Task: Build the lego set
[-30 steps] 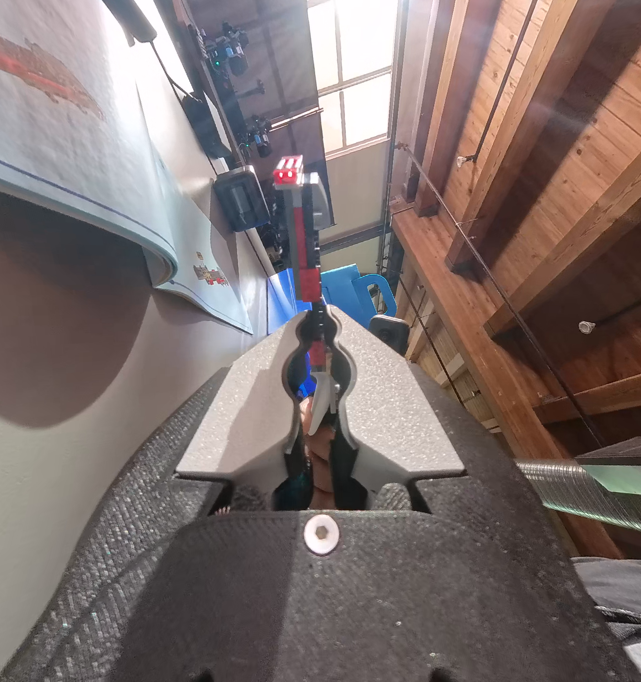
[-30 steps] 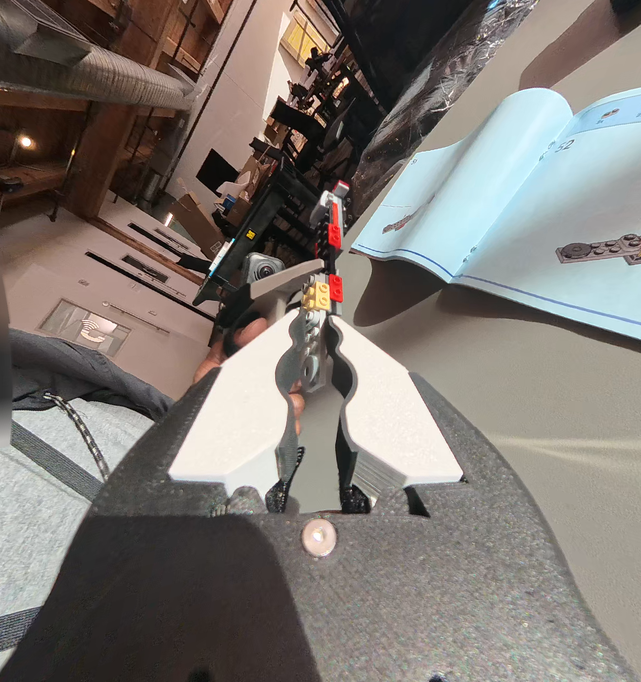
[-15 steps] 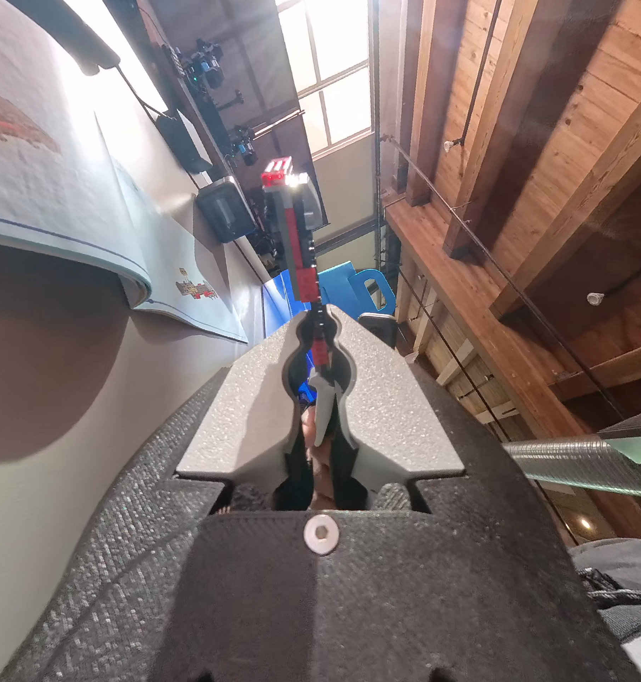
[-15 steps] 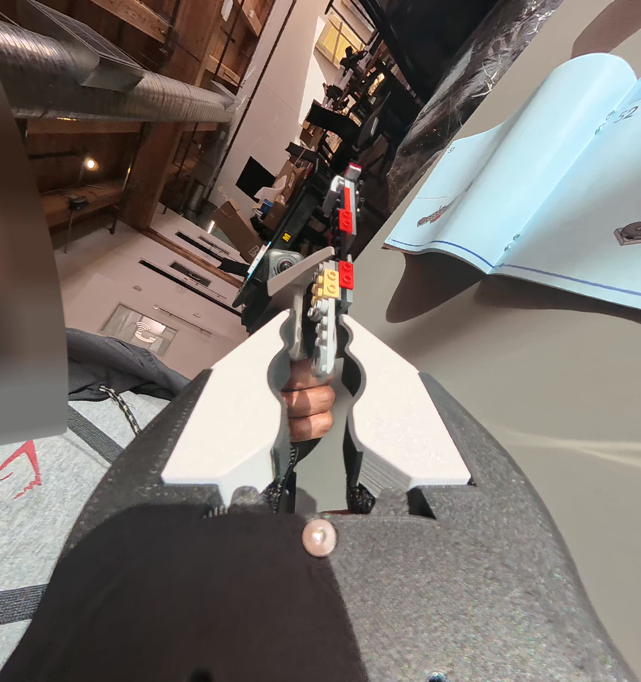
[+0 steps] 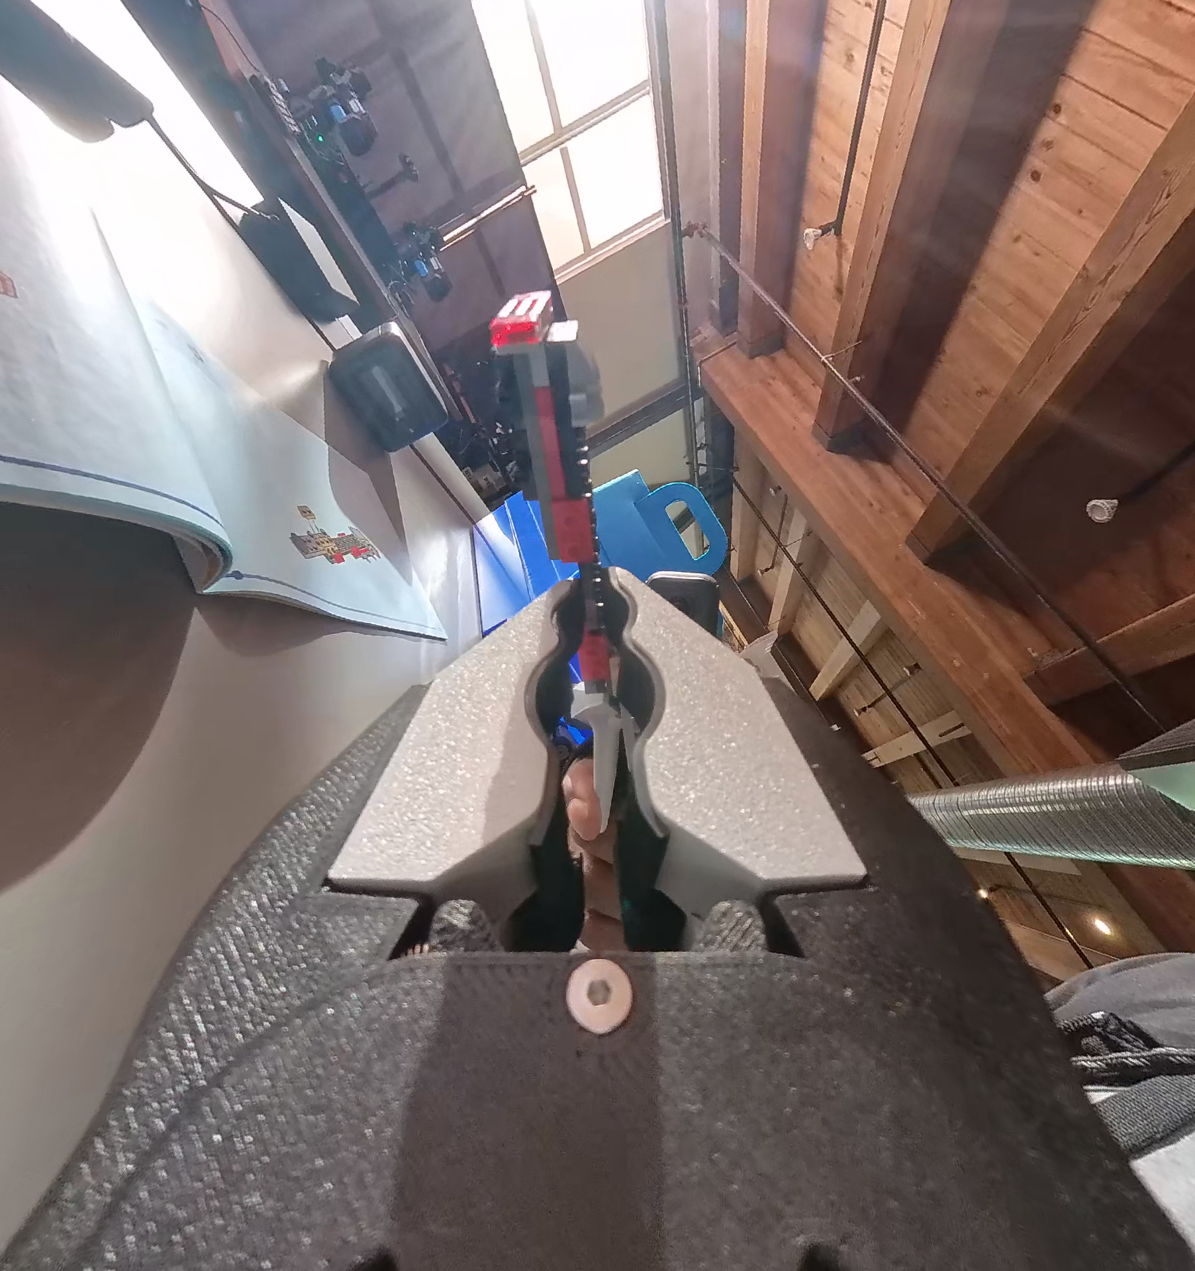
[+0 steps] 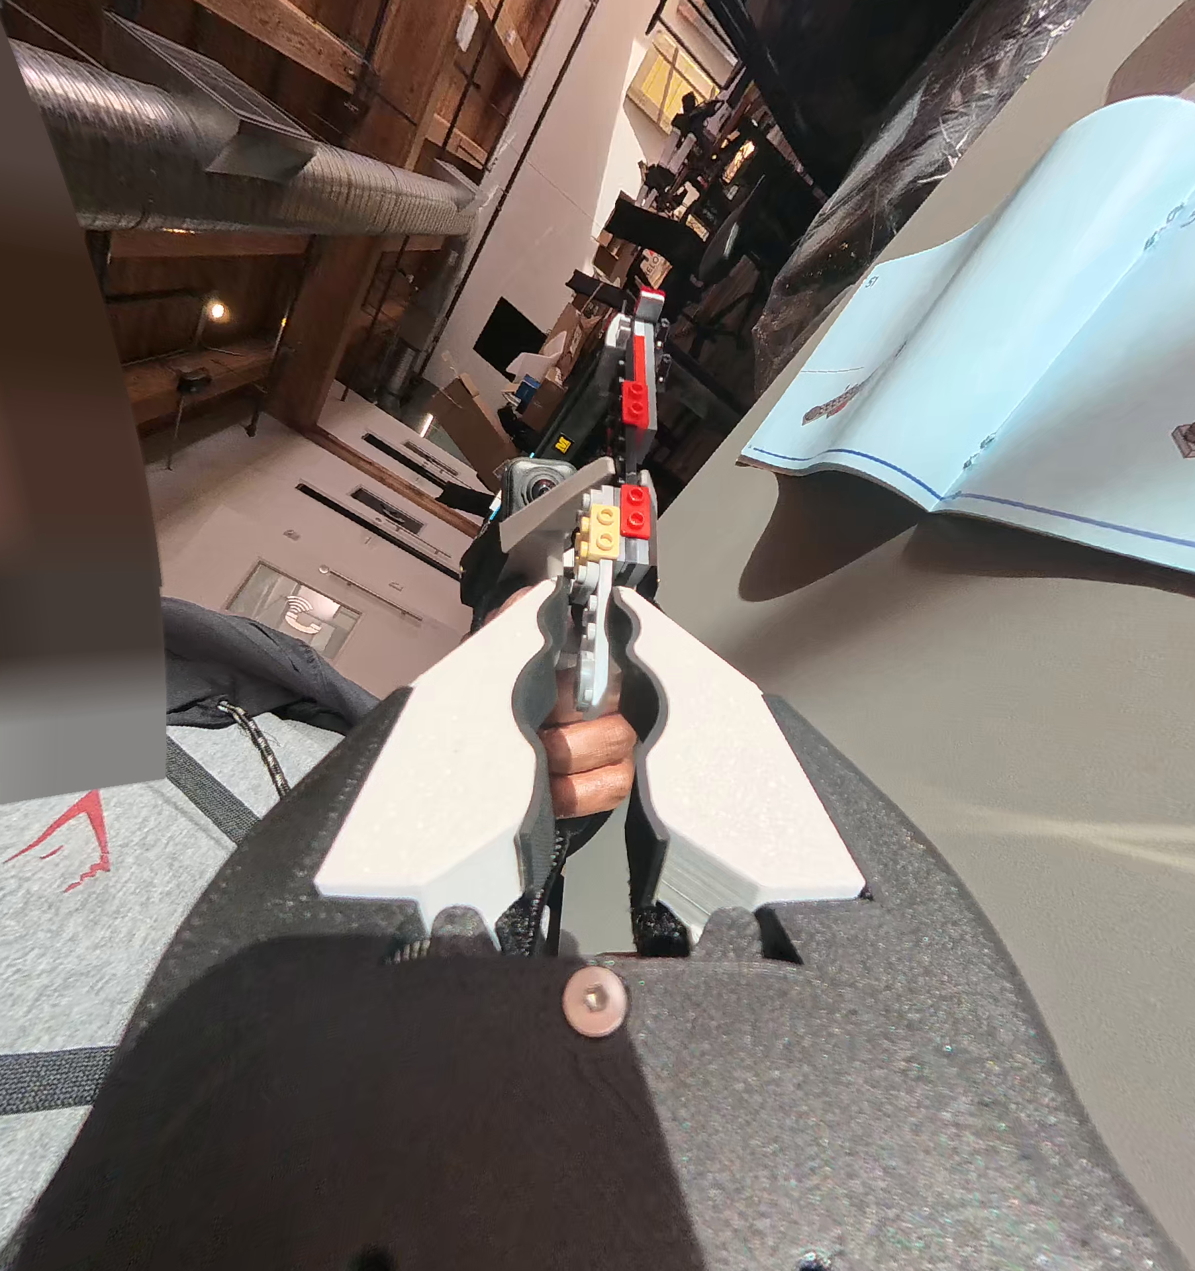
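Gripping the model (image 5: 567,481) in the left tool (image 5: 598,605) and the plate (image 6: 594,646) in the right tool (image 6: 591,598), press squarely, studs aligned, near frame centre.

A grey table (image 6: 924,722) carries an open instruction booklet (image 6: 1062,357).

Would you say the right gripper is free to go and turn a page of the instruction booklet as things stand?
Probably not yet: the right gripper is shut on the lego assembly, which the left gripper also clamps. The instruction booklet lies open on the table with nothing between.
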Motion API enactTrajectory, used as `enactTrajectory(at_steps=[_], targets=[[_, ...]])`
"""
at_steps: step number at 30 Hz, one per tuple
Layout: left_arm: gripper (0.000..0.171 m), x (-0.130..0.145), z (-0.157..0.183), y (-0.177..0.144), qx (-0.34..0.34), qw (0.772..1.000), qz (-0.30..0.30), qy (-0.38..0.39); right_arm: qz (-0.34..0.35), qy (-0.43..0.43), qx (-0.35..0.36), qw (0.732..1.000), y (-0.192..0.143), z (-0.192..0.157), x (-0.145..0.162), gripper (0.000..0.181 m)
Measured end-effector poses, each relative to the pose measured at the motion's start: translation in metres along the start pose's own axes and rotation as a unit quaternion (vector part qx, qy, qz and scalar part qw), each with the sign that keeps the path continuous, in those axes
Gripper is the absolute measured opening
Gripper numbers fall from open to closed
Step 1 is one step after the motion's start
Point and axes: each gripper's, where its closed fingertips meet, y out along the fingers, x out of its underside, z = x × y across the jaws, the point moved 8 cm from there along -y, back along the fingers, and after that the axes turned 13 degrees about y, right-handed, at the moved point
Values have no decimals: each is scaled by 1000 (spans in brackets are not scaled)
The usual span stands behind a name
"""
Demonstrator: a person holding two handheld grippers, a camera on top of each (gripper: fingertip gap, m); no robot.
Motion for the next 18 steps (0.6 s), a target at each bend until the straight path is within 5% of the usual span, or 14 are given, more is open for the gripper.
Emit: enactTrajectory(at_steps=[18], targets=[[7, 0, 4, 0, 4, 1000, -1, 13, -1, -9, 6, 1000, -1, -4, 2, 9]])
